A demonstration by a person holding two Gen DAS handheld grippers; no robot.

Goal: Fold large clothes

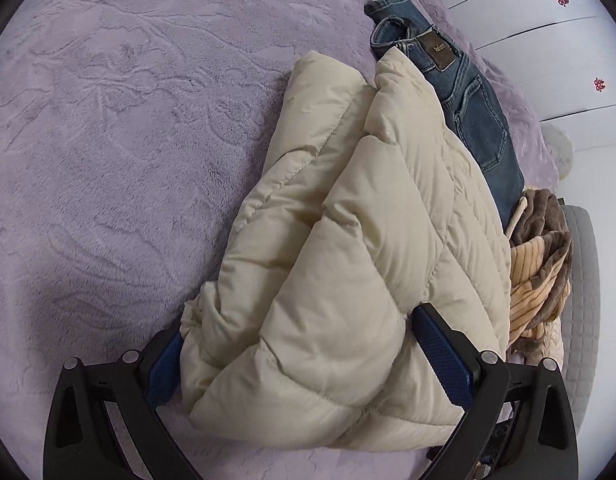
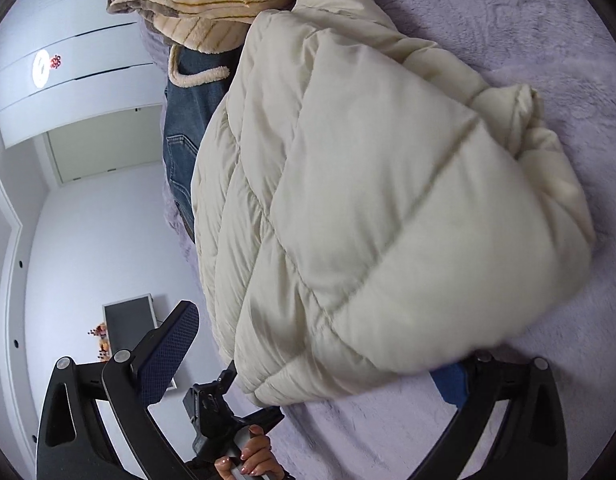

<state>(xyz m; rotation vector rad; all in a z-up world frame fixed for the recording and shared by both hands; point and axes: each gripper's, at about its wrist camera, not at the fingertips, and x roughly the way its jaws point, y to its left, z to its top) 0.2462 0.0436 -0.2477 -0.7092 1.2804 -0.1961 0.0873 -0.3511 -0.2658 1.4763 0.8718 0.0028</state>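
A cream quilted puffer jacket [image 1: 348, 240] lies folded into a thick bundle on the lilac plush bed cover [image 1: 107, 140]. My left gripper [image 1: 308, 344] is open wide, its blue-padded fingers [image 1: 440, 348] on either side of the bundle's near end. In the right wrist view the jacket [image 2: 388, 200] fills the middle. My right gripper [image 2: 320, 344] is open wide, its left finger [image 2: 171, 340] free in the air beside the bundle and its right finger [image 2: 452, 380] mostly hidden under the jacket's edge.
Folded blue jeans [image 1: 468, 100] lie beyond the jacket near the bed's edge. A brown and striped tan fleece garment [image 1: 540, 264] is piled to its right. White cupboards [image 1: 548, 40] stand behind. The person's hand holds the other gripper's handle [image 2: 243, 456].
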